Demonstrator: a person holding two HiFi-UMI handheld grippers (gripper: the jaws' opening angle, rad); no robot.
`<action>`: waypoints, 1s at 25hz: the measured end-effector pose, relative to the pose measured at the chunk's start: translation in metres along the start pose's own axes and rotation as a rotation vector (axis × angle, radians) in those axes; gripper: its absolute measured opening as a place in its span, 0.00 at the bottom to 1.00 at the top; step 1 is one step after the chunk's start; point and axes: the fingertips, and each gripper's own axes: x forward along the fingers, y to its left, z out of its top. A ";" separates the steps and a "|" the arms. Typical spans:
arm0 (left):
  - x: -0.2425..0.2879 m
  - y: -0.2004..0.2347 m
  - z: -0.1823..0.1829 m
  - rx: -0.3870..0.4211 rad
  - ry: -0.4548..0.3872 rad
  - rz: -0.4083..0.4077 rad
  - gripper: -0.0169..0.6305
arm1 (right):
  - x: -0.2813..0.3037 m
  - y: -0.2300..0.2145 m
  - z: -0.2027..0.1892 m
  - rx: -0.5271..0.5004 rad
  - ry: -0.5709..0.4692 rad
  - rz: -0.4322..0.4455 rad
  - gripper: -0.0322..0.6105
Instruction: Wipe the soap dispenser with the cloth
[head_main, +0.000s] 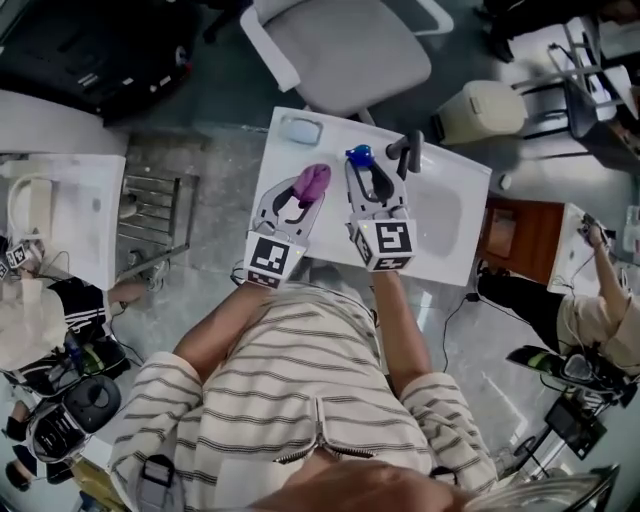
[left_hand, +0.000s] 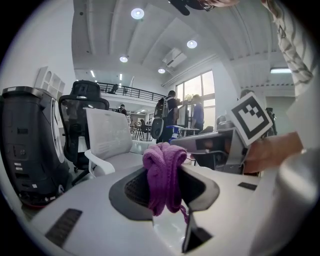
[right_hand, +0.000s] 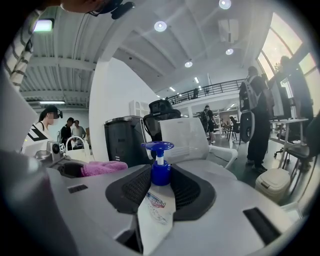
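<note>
Writing: the soap dispenser (right_hand: 158, 197) has a small blue-and-red logo on its pale body, too small & tilted to read. Each gripper cube carries black-and-white square markers, no text.

Surface/room: a white sink counter (head_main: 472, 190) w/ a sunken basin and a black tap (head_main: 408, 152) at its far edge. A small pale dish-like item (head_main: 300, 129) sits at the counter's far-left corner. Just beyond the counter is a white office chair (head_main: 340, 45), and off its far-right corner a beige lidded bin (head_main: 482, 110). Floor around the counter is grey and glossy. The gripper views show an open-plan office: high white ceiling w/ round lights, a railed mezzanine, tall windows, people standing well away from the counter.

Task things: the dispenser is a pale squeezy bottle w/ a blue collar and blue flat-topped pump. It's over the counter's middle, just left of the tap, pump end pointing away from the person. The R gripper (head_main: 370, 185) is clamped on it, w/ ribbed black pads against both sides of the bottle below the collar.

The cloth (left_hand: 164, 175) is purple & knit-looking, bunched into a fat roll. It's over the counter's left half, beside the dispenser but apart from it. The L gripper (left_hand: 165, 190) is clenched on it, w/ folds bulging above the jaws and a loose thread hanging below.
</note>
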 end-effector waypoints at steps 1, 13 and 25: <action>-0.001 -0.001 0.002 0.000 -0.001 -0.005 0.23 | -0.003 0.002 0.005 0.004 -0.004 0.003 0.25; -0.016 -0.027 0.027 0.020 -0.056 -0.080 0.23 | -0.042 0.018 0.044 -0.021 -0.047 0.029 0.25; -0.022 -0.046 0.038 0.038 -0.086 -0.133 0.23 | -0.058 0.025 0.055 -0.038 -0.063 0.031 0.25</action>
